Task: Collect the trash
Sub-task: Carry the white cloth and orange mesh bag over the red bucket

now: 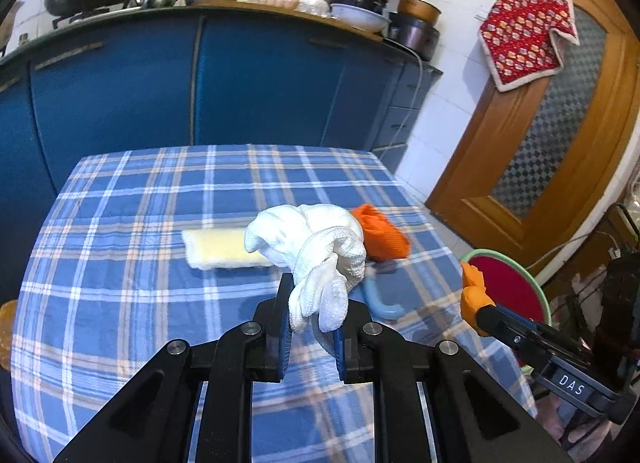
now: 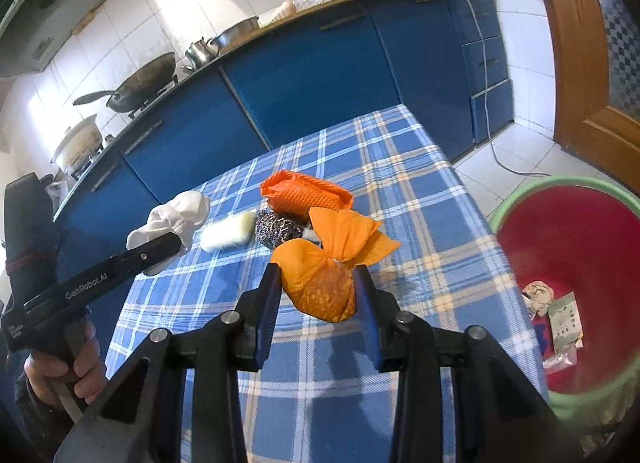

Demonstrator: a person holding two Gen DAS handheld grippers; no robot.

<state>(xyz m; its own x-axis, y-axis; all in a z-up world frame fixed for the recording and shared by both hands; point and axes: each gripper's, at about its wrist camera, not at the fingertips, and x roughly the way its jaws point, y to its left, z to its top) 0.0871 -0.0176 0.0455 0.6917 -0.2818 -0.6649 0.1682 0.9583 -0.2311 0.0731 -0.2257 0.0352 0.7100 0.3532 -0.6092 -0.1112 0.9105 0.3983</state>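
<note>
The left tool (image 1: pixel 310 327) is clamped on a crumpled white cloth (image 1: pixel 316 251) above the tabletop (image 1: pixel 120 223), and the right tool (image 2: pixel 318 295) is clamped on an orange paper wad (image 2: pixel 328 271). Carry each load over the red bin (image 2: pixel 568 247) beside the tabletop. Release only once it is fully inside the green rim, one tool at a time to avoid collision.

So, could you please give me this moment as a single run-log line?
left claw: shut on white cloth | right claw: shut on orange wad | both above table | bin: right, holds scraps
</note>
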